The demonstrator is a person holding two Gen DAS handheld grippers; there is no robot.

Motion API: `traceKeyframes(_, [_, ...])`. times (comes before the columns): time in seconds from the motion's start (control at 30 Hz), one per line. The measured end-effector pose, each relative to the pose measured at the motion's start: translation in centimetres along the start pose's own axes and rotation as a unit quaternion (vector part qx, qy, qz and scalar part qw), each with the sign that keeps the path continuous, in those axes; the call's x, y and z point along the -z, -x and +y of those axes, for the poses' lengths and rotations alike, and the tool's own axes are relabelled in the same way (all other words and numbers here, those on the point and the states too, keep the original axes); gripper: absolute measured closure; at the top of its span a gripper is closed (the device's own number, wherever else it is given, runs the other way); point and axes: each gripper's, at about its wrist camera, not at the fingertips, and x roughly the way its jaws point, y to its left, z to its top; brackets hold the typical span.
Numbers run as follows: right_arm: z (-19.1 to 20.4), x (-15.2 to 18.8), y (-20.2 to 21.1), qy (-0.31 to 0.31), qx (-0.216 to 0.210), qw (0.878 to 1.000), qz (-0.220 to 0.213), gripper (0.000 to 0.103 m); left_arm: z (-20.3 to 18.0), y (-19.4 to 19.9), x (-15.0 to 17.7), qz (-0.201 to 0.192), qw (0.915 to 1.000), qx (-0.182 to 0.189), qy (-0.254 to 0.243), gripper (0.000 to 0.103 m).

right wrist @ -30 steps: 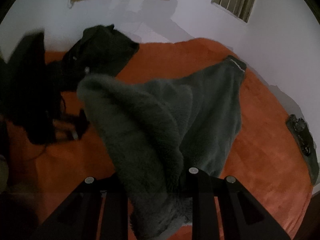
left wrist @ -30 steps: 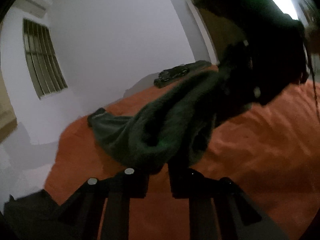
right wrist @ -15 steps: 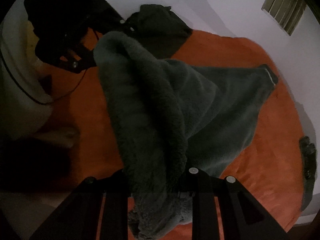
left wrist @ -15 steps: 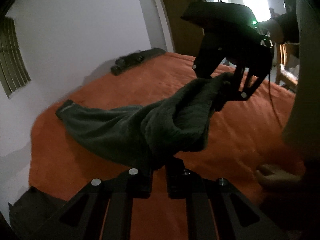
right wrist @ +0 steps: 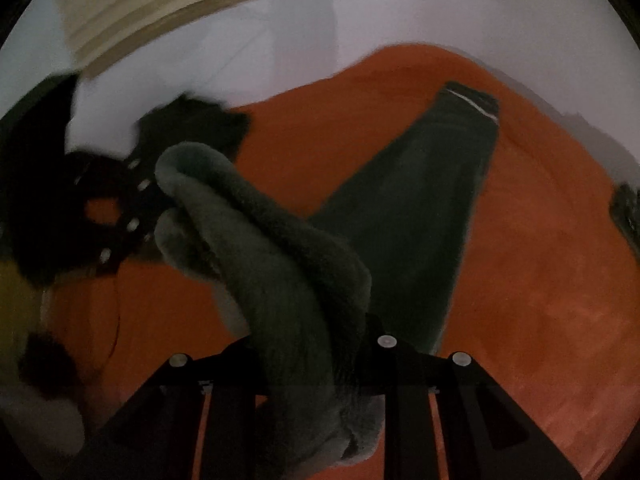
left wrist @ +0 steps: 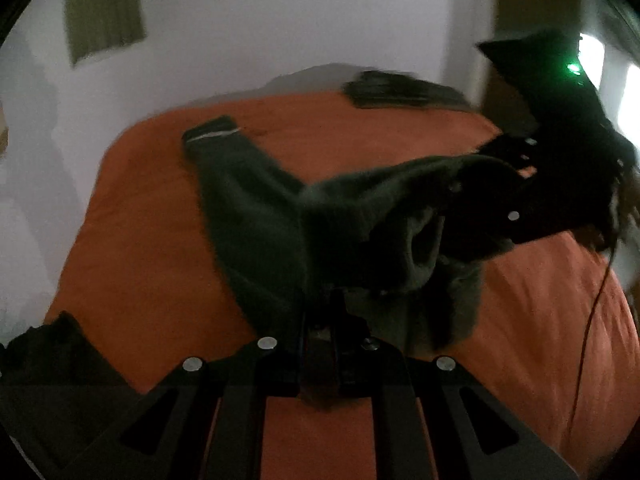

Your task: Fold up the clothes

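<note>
A dark green fleece garment [left wrist: 256,216] lies partly on the orange bed [left wrist: 144,248], its cuffed end [left wrist: 212,134] stretched toward the far wall. My left gripper [left wrist: 332,312] is shut on one bunched edge of it. My right gripper [right wrist: 320,344] is shut on a thick fold of the same garment [right wrist: 420,208], which hangs lifted between the two. In the left wrist view the right gripper [left wrist: 520,184] shows at the right, holding the raised end. In the right wrist view the left gripper [right wrist: 120,208] shows at the left beside the rolled fleece.
A dark flat object [left wrist: 400,88] lies at the bed's far edge by the white wall. Another dark cloth heap [right wrist: 192,128] sits at the bed's edge near the wall. A thin cable [left wrist: 592,312] trails over the bedcover at the right.
Both grippers swung sideways and rose a little with the garment still held between them. The garment's cuffed leg now lies straighter across the bed; the person's body has left both views.
</note>
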Motion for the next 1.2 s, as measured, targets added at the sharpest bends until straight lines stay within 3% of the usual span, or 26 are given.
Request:
traceKeyframes(0.07, [-3.0,-3.3,-2.6,-0.018,0.005,1.000,0.006,0.083,3.5,-3.5,-2.7,0.011,0.9991,-0.015,0.038,0.092])
traceKeyframes(0.17, [-7.6,-8.0,-7.1,-0.040,0.017,0.999,0.030,0.079,8.2,-9.4,-5.1,0.064,0.9933,-0.038,0.089,0.089])
traceKeyframes(0.2, [-9.1,-9.2,-8.7,-0.052,0.026,0.997,0.046,0.075,9.7,-11.4,-5.9,0.082,0.9900,-0.045,0.106,0.083])
traceKeyframes(0.23, [-10.6,-10.3,-10.3,-0.063,0.035,0.996,0.061,0.066,11.3,-13.3,-6.7,0.099,0.9861,-0.053,0.123,0.065])
traceKeyframes(0.27, [-11.9,-10.9,-11.4,-0.081,0.055,0.993,0.074,0.054,12.5,-14.2,-6.9,0.113,0.9809,-0.064,0.145,0.054])
traceKeyframes(0.3, [-13.1,-11.1,-12.2,-0.103,0.079,0.988,0.081,0.047,13.6,-14.7,-6.8,0.113,0.9763,-0.069,0.171,0.053])
traceKeyframes(0.33, [-14.2,-11.2,-12.4,-0.125,0.092,0.985,0.071,0.044,14.8,-15.3,-6.7,0.110,0.9712,-0.074,0.198,0.053])
traceKeyframes(0.4, [-15.4,-11.3,-11.3,-0.152,0.074,0.985,0.026,0.041,15.4,-15.1,-6.3,0.098,0.9670,-0.047,0.231,0.051])
traceKeyframes(0.47, [-16.6,-11.4,-9.6,-0.184,0.048,0.981,-0.029,0.024,15.4,-15.1,-5.3,0.085,0.9620,-0.007,0.259,0.041])
traceKeyframes(0.57, [-17.6,-9.2,-7.2,-0.245,0.024,0.969,-0.038,0.023,13.6,-15.9,-2.6,0.103,0.9619,0.037,0.250,0.039])
traceKeyframes(0.63, [-17.6,-6.2,-6.6,-0.280,-0.003,0.960,-0.027,0.023,11.2,-16.5,-0.6,0.124,0.9668,0.062,0.215,0.039])
traceKeyframes(0.7, [-17.4,-2.5,-6.7,-0.310,-0.034,0.950,-0.016,0.023,9.7,-18.1,-0.6,0.137,0.9732,0.056,0.176,0.038])
traceKeyframes(0.8, [-17.2,0.9,-9.3,-0.330,-0.014,0.944,0.015,0.023,7.7,-20.5,-1.4,0.147,0.9797,0.045,0.129,0.038])
traceKeyframes(0.93, [-18.6,2.0,-12.6,-0.364,0.008,0.931,0.003,0.023,6.5,-23.9,-3.8,0.134,0.9830,0.041,0.118,0.037])
traceKeyframes(0.97, [-18.8,2.0,-13.3,-0.368,0.003,0.930,0.002,0.028,6.4,-24.7,-4.0,0.132,0.9829,0.042,0.122,0.068])
traceKeyframes(1.0, [-18.9,1.9,-13.9,-0.368,-0.002,0.930,0.001,0.040,6.6,-25.0,-4.1,0.127,0.9810,0.052,0.138,0.096])
traceKeyframes(1.03, [-18.9,1.6,-14.0,-0.363,-0.003,0.932,-0.011,0.071,7.4,-24.2,-4.2,0.104,0.9799,0.057,0.160,0.095])
traceKeyframes(1.07, [-18.8,1.4,-13.7,-0.354,0.003,0.935,-0.021,0.078,8.1,-23.2,-4.3,0.080,0.9779,0.061,0.184,0.096])
traceKeyframes(1.2, [-16.3,-0.6,-9.2,-0.259,0.067,0.957,-0.113,0.083,11.7,-17.5,-4.5,-0.012,0.9758,0.044,0.214,0.096])
